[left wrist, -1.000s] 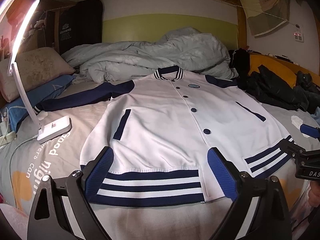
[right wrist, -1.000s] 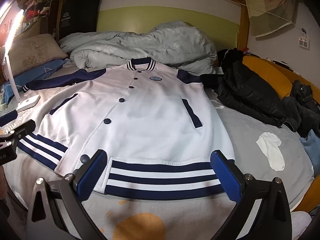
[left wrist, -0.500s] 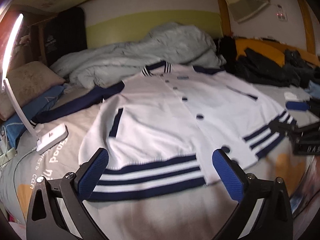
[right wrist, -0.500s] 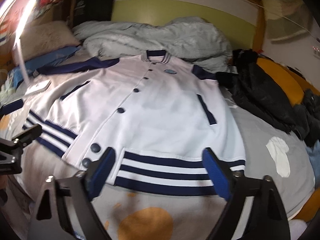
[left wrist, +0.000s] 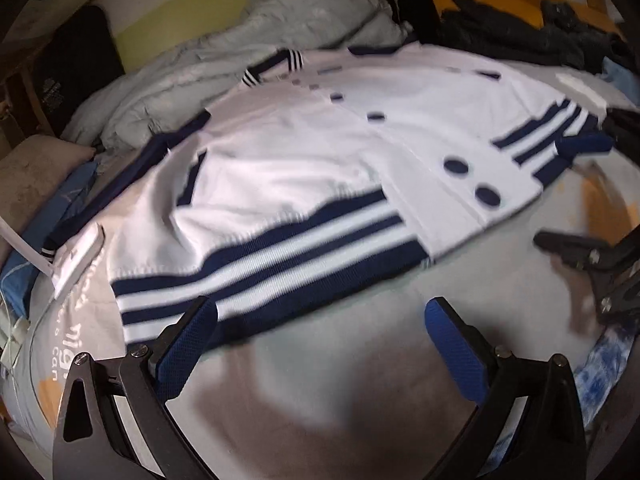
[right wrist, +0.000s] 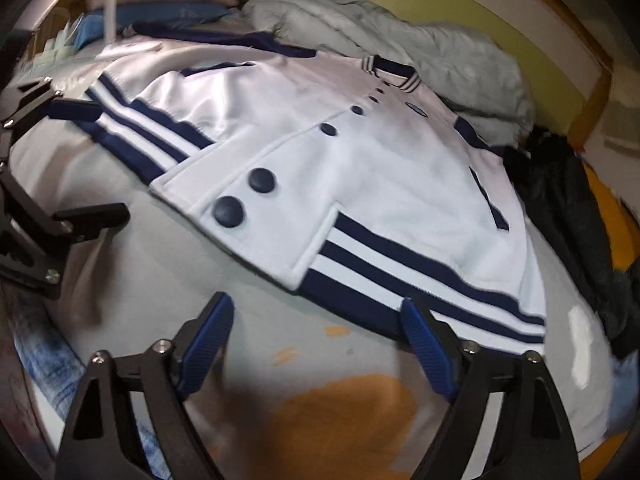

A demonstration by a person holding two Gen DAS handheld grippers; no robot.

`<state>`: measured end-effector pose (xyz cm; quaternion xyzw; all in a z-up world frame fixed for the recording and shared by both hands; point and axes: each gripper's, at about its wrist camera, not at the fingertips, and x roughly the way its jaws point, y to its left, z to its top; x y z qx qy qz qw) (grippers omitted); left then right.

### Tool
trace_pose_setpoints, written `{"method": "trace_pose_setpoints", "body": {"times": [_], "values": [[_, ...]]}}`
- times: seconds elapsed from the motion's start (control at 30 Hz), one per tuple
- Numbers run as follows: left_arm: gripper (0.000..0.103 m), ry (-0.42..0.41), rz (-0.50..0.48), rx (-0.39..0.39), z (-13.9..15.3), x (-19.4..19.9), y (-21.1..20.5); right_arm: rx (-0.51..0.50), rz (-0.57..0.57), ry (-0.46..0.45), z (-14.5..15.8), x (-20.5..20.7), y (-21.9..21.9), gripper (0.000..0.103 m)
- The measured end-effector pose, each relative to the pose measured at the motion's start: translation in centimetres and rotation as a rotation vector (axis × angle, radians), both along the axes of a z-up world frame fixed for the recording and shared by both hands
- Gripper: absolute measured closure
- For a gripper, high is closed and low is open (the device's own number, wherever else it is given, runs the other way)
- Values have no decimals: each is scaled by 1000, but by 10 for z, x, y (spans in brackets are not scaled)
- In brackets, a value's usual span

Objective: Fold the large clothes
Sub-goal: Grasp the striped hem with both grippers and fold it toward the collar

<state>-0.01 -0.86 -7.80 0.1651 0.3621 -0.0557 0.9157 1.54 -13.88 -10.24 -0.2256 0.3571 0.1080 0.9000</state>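
Observation:
A white varsity jacket (left wrist: 320, 160) with navy sleeves, navy buttons and a navy-striped hem (left wrist: 280, 264) lies spread flat, front up, on the bed. My left gripper (left wrist: 320, 320) is open wide just short of the hem's left half. Its left fingertip (left wrist: 196, 320) overlaps the hem edge; only bed sheet lies between the fingers. In the right wrist view the jacket (right wrist: 360, 168) fills the middle. My right gripper (right wrist: 316, 314) hangs low before the hem's right half (right wrist: 420, 280) with its jaws opening, and only bed sheet shows between them. Each gripper shows at the edge of the other's view.
A crumpled grey duvet (left wrist: 280, 48) lies behind the collar. Dark clothes (right wrist: 568, 216) are piled at the jacket's right. A pillow (left wrist: 32, 184) and a white lamp base (left wrist: 76, 260) sit at the left. A white sock (right wrist: 580, 344) lies on the grey sheet (right wrist: 240, 264).
Both grippers have sunk toward the jacket's hem and rolled, so the bed now looks tilted in each view. The jacket has not moved.

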Motion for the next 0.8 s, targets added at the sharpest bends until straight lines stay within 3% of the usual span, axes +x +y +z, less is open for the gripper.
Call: {"method": "trace_pose_setpoints", "body": {"times": [0.13, 0.23, 0.37, 0.43, 0.47, 0.53, 0.6, 0.67, 0.73, 0.8], "values": [[0, -59, 128, 60, -5, 13, 13, -91, -146, -98, 1, 15, -11, 12], [0, -61, 226, 8, -3, 28, 38, -40, -236, -94, 6, 29, -31, 11], [4, -122, 310, 9, 2, 37, 60, -80, -384, -189, 16, 39, -54, 11], [25, -115, 299, -25, 5, 39, 65, -79, -419, -203, 19, 43, -62, 14], [30, -112, 302, -22, 6, 39, 65, -79, -427, -208, 19, 40, -63, 22], [57, -115, 318, -3, 8, 40, 66, -89, -422, -212, 22, 39, -64, 37], [59, -95, 315, -44, 18, 42, 70, -82, -396, -216, 30, 38, -66, 49], [61, -59, 318, -78, 29, 46, 75, -48, -368, -225, 43, 41, -67, 55], [76, -31, 298, -93, 42, 55, 78, -4, -351, -225, 58, 49, -69, 56], [92, -5, 267, -104, 53, 72, 77, 48, -328, -202, 70, 67, -69, 75]]}}
